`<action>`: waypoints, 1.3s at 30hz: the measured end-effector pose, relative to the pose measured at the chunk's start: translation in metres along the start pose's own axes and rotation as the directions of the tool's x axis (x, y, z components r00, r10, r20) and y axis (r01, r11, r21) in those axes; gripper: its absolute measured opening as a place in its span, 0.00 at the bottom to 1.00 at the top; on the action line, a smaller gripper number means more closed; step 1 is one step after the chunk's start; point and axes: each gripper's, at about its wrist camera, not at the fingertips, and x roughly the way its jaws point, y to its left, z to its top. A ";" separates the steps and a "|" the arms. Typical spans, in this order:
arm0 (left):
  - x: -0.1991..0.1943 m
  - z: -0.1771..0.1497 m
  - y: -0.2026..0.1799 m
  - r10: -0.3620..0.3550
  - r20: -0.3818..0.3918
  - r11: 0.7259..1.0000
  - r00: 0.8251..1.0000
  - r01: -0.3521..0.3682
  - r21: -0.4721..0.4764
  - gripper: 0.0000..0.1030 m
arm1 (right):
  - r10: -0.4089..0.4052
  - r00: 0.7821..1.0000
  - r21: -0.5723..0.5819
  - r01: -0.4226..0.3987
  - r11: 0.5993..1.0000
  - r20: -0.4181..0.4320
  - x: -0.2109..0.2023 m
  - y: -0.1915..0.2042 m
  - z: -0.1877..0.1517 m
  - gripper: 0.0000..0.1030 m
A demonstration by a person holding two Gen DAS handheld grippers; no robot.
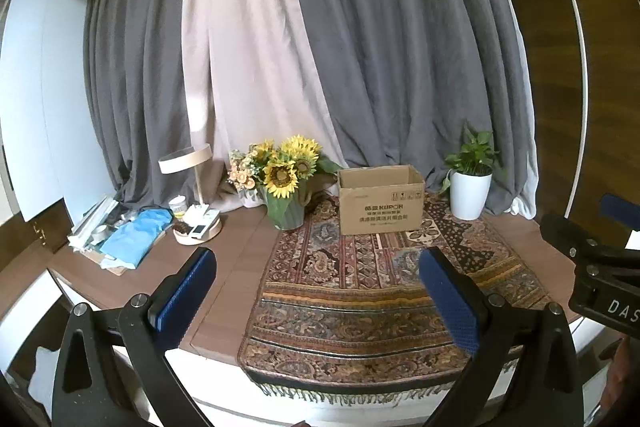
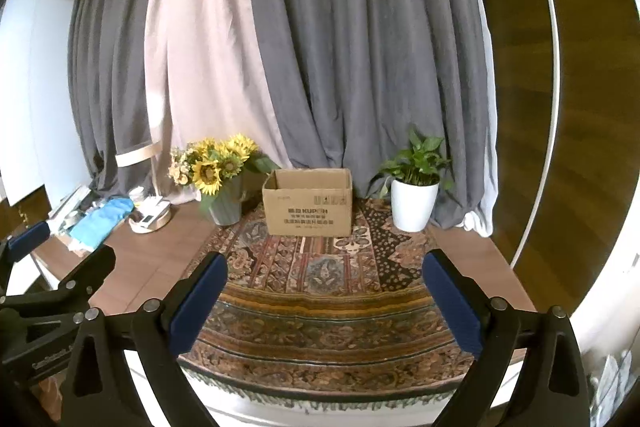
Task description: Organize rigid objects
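An open cardboard box [image 1: 381, 201] stands upright at the back of a patterned rug [image 1: 360, 307] on the table; it also shows in the right wrist view [image 2: 308, 203]. My left gripper [image 1: 316, 267] is open and empty, held above the rug's front part. My right gripper [image 2: 324, 267] is open and empty, also above the rug's front part. The right gripper's body shows at the right edge of the left view [image 1: 600, 267]. The left gripper's body shows at the left edge of the right view [image 2: 48, 291]. The box's inside is hidden.
A sunflower vase [image 1: 285, 183] stands left of the box, a white potted plant [image 1: 470, 187] right of it. A lamp with a round tray of small items [image 1: 198, 227] and a blue cloth on clutter [image 1: 132, 239] lie at the back left. Curtains hang behind.
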 end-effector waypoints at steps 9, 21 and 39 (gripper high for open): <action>-0.029 -0.006 -0.007 0.019 0.032 1.000 0.999 -0.019 -0.002 1.00 | 0.019 1.000 -0.004 -0.019 1.000 0.006 -0.027 -0.007 -0.007 0.97; -0.045 -0.008 -0.009 0.029 0.050 1.000 0.998 -0.029 -0.003 1.00 | 0.022 0.999 0.001 -0.022 1.000 0.032 -0.046 -0.010 -0.012 0.97; -0.052 -0.008 -0.017 0.040 0.058 0.999 0.998 -0.040 -0.007 1.00 | 0.014 0.999 0.007 -0.014 1.000 0.037 -0.053 -0.014 -0.010 0.97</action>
